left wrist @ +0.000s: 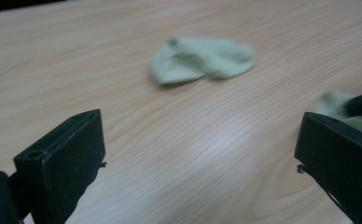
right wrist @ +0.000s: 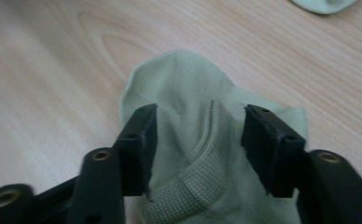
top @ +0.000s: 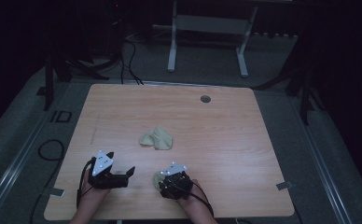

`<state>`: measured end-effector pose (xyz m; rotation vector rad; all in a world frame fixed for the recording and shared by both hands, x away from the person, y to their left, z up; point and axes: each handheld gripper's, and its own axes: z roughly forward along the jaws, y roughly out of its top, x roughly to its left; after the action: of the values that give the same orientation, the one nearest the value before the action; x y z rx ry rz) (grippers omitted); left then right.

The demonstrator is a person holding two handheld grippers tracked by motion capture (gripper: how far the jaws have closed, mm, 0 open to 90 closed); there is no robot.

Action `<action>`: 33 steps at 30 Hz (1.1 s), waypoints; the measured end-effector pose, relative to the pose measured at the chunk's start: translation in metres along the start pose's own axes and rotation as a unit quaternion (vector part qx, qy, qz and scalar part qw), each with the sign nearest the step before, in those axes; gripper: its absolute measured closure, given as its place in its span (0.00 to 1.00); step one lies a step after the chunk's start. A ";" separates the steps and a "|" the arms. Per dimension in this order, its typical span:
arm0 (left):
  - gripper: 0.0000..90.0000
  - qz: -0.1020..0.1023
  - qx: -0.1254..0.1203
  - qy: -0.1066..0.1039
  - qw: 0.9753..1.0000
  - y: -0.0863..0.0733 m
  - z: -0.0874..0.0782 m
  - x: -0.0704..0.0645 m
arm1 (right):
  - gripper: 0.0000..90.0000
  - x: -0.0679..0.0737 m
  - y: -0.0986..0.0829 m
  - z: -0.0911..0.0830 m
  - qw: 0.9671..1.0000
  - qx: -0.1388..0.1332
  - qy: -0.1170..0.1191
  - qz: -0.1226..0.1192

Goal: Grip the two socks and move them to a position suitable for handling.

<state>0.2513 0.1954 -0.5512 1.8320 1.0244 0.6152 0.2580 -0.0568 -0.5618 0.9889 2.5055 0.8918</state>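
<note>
The right gripper (right wrist: 198,140), jaws half open, straddles the near sock (right wrist: 202,154) unclamped, the left gripper (left wrist: 202,163) gapes empty, far sock (top: 157,138) at twelve o'clock.

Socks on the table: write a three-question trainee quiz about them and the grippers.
1. True or false: the right gripper straddles a pale green sock with its jaws apart.
2. What lies between the left gripper's jaws? A) a sock B) bare wooden table C) a cable
3. How many socks lie on the table, counting the far sock?

Key: 1 true; 2 B; 3 two.
</note>
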 end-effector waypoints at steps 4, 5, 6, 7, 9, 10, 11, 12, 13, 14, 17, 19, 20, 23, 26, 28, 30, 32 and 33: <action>0.02 0.007 0.025 -0.026 0.999 0.008 0.009 -0.012 | 0.41 0.002 0.004 0.006 1.000 -0.006 -0.010 0.013; 0.02 0.014 0.034 -0.028 0.999 0.010 0.012 -0.015 | 0.40 0.002 0.005 0.007 1.000 -0.009 -0.011 0.016; 0.02 0.020 0.040 -0.034 0.998 0.011 0.016 -0.018 | 0.39 0.002 0.006 0.008 1.000 -0.011 -0.014 0.022; 0.03 0.028 0.044 -0.039 0.998 0.011 0.019 -0.021 | 0.39 0.003 0.006 0.010 0.999 -0.013 -0.018 0.024; 0.06 0.040 0.057 -0.050 0.996 0.013 0.026 -0.027 | 0.36 0.004 0.009 0.012 0.999 -0.014 -0.020 0.029; 0.06 0.047 0.062 -0.053 0.996 0.014 0.029 -0.029 | 0.35 0.004 0.010 0.013 0.999 -0.013 -0.020 0.030; 0.06 0.052 0.064 -0.058 0.995 0.015 0.032 -0.032 | 0.35 0.004 0.011 0.014 0.999 -0.015 -0.020 0.030; 0.08 0.057 0.063 -0.068 0.994 0.015 0.033 -0.033 | 0.34 0.004 0.011 0.015 0.999 -0.015 -0.020 0.031; 0.12 0.059 0.061 -0.073 0.994 0.016 0.035 -0.035 | 0.33 0.003 0.012 0.015 0.999 -0.015 -0.018 0.031; 0.17 0.061 0.062 -0.083 0.993 0.018 0.037 -0.036 | 0.32 0.003 0.013 0.014 0.999 -0.012 -0.015 0.031; 0.29 0.064 0.064 -0.105 0.990 0.021 0.040 -0.039 | 0.32 -0.001 0.012 0.003 1.000 -0.019 -0.008 0.023; 0.42 0.066 0.061 -0.127 0.988 0.022 0.041 -0.041 | 0.30 -0.005 0.011 -0.008 1.000 -0.021 0.002 0.023; 0.50 0.071 0.061 -0.138 0.986 0.023 0.041 -0.042 | 0.30 -0.007 0.010 -0.015 0.999 -0.025 0.009 0.026; 0.68 0.097 0.074 -0.159 0.980 0.022 0.043 -0.048 | 0.33 -0.007 0.002 -0.024 0.999 -0.022 0.021 0.014; 0.82 0.124 0.100 -0.163 0.974 0.019 0.047 -0.054 | 0.49 -0.002 -0.007 -0.026 0.999 -0.025 0.041 0.002; 0.90 0.130 0.120 -0.162 0.971 0.017 0.050 -0.055 | 0.58 0.000 -0.009 -0.023 0.999 -0.021 0.045 -0.004; 0.97 0.132 0.136 -0.151 0.970 0.014 0.053 -0.054 | 0.60 0.000 -0.008 -0.020 0.999 -0.017 0.044 -0.010; 0.99 0.136 0.144 -0.142 0.970 0.012 0.055 -0.052 | 0.61 -0.001 -0.005 -0.020 0.999 -0.017 0.039 -0.012; 0.99 0.134 0.147 -0.142 0.970 0.011 0.056 -0.051 | 0.61 -0.003 -0.002 -0.019 0.999 -0.019 0.037 -0.009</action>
<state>0.2709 0.1224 -0.5666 2.2666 0.7091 0.3537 0.2495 -0.0684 -0.5484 0.9372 2.5451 0.9837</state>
